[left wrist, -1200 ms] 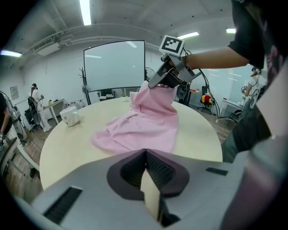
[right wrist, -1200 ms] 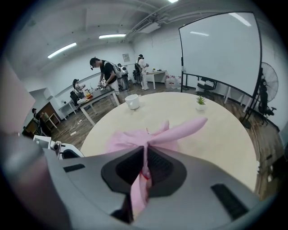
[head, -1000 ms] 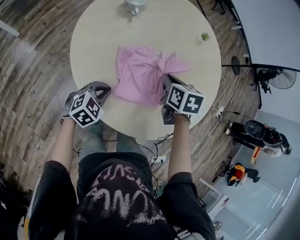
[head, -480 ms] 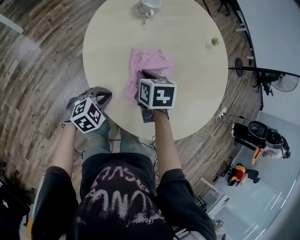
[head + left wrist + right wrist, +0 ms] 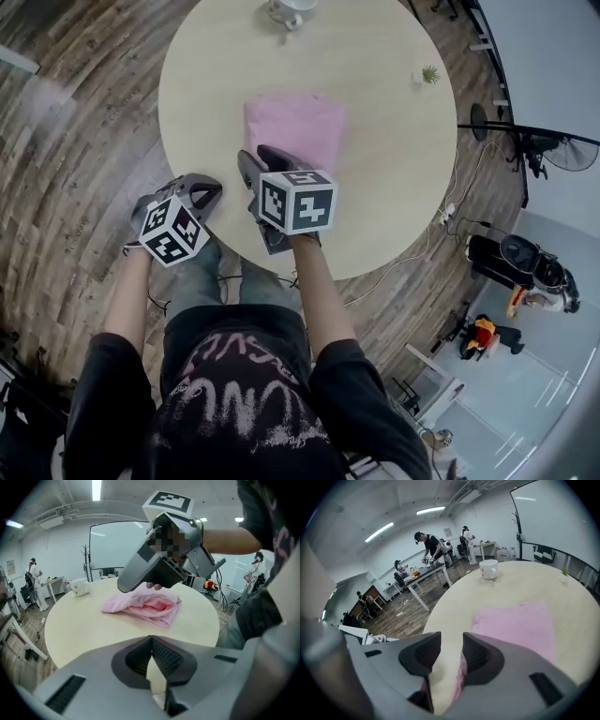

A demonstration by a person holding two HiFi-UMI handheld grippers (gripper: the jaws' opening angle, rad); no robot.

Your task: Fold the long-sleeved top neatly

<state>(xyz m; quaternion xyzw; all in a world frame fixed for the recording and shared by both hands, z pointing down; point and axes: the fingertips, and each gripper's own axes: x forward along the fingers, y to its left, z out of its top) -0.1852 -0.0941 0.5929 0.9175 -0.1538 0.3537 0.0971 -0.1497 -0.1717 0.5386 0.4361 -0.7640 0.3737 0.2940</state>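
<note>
The pink long-sleeved top point(image 5: 298, 127) lies as a compact folded rectangle on the round beige table point(image 5: 384, 187). In the left gripper view the pink top point(image 5: 145, 605) shows as a soft, layered bundle. My right gripper point(image 5: 265, 164) hovers at the top's near left edge. Its jaws are opening, and the right gripper point(image 5: 451, 644) has a gap between its pads. A pink fold lies under them, and they do not press on it. My left gripper point(image 5: 194, 190) sits off the table's near left rim. The left gripper point(image 5: 151, 643) is shut on nothing.
A white mug point(image 5: 287, 9) stands at the table's far edge, and a tiny potted plant point(image 5: 430, 75) at its right side. Wooden floor, cables and a fan point(image 5: 544, 155) surround the table. People work at benches point(image 5: 429, 550) in the background.
The right gripper swept left across the top, folding the spread cloth into a compact rectangle. It then pulled back to the near edge and let go. The left gripper barely moved.
</note>
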